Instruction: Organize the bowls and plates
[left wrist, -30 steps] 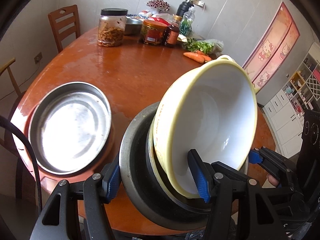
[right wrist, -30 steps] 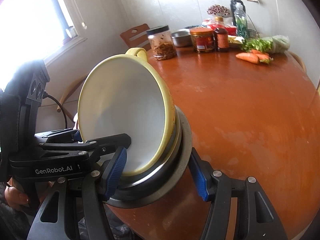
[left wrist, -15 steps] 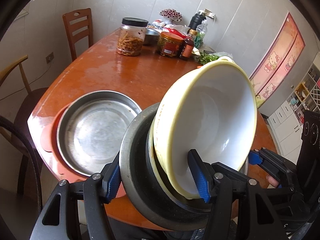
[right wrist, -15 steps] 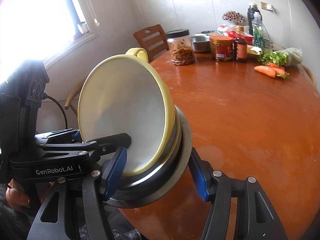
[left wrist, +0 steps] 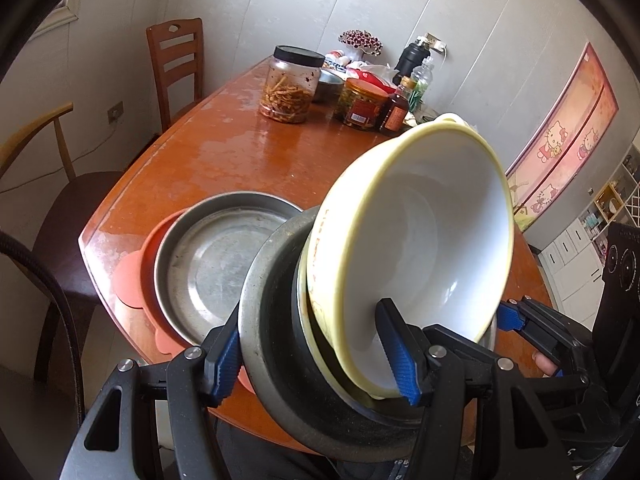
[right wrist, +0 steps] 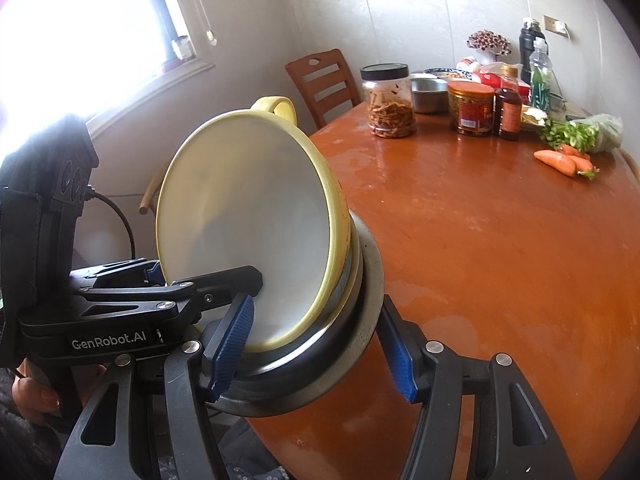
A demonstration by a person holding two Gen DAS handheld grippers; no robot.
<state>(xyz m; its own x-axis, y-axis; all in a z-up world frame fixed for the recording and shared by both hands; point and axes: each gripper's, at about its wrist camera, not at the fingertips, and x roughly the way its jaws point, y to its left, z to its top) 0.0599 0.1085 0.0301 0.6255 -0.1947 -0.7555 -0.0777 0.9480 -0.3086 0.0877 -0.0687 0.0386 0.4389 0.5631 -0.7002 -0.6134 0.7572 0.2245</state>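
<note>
I've got the whole stack up in the air between both hands: my left hand-held gripper (left wrist: 316, 354) is clamped across the near rim of the stack, one pad outside the grey metal dish (left wrist: 276, 320), the other inside the yellow bowl (left wrist: 420, 232). My right hand-held gripper (right wrist: 310, 346) is clenched the same way on the opposite rim, one pad in the bowl's white hollow and one under the dish's lip. The stack is tilted, the bowl's mouth tipped up and its handle at the top.

What's changed in the last second: the stack has drifted sideways and slightly up, both grips unchanged. A moment ago the steel plate (left wrist: 216, 256) sat well off to the left in my left view; now it's right behind the stack, its edge hidden by the dish. It sits on an orange mat (left wrist: 134, 276) at the corner of the surface (left wrist: 224, 160) (the jars and carrots at the far end are well clear).

My read: I'm lining up to nest this stack onto that plate. Next comes levelling out, then lowering squarely.
</note>
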